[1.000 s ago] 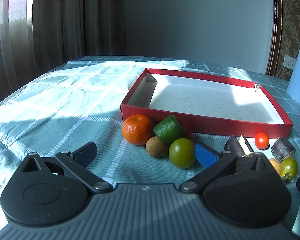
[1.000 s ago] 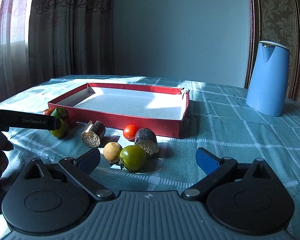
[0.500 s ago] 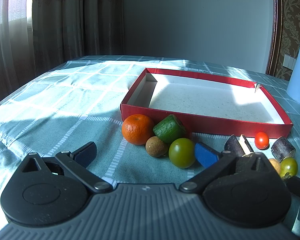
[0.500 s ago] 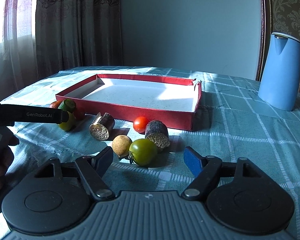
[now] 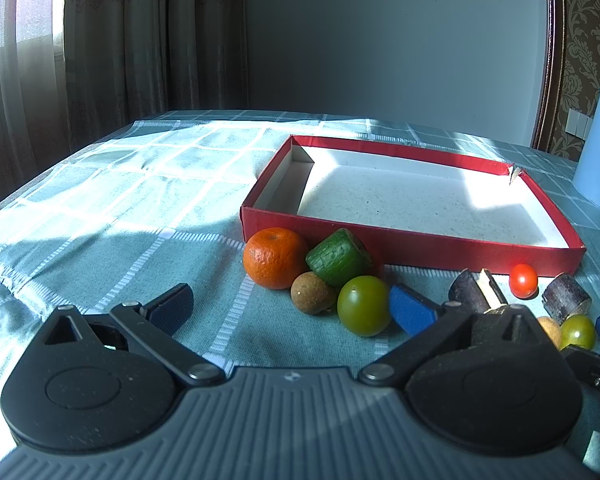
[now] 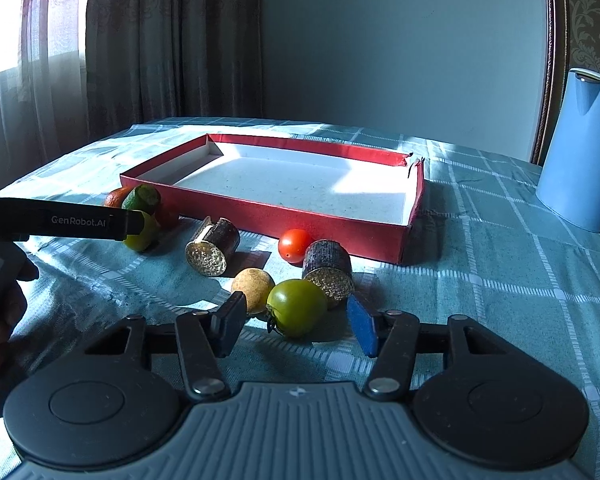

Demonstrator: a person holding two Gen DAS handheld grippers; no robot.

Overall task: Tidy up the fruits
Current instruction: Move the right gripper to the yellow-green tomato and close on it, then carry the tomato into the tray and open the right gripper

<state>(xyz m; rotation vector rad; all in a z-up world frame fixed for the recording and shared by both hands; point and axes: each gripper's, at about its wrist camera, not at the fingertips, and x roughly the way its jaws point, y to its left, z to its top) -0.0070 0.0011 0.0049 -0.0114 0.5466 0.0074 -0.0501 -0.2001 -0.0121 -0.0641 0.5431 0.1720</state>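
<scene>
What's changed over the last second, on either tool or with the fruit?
The right tool has edged in on the green tomato and its jaws are closing, the tomato between them but the pads not yet pressing. Nothing is gripped or released. The left tool stays open and still. All the fruit and the empty red tray lie as before.

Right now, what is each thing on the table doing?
Red cardboard tray: empty, lying flat.
Green tomato: on the cloth, between the right gripper fingers.
Right gripper: closing, not yet touching it.
Left gripper: open, holding nothing.
Orange mandarin: on the cloth, outside the tray.
Blue jug: upright.
</scene>
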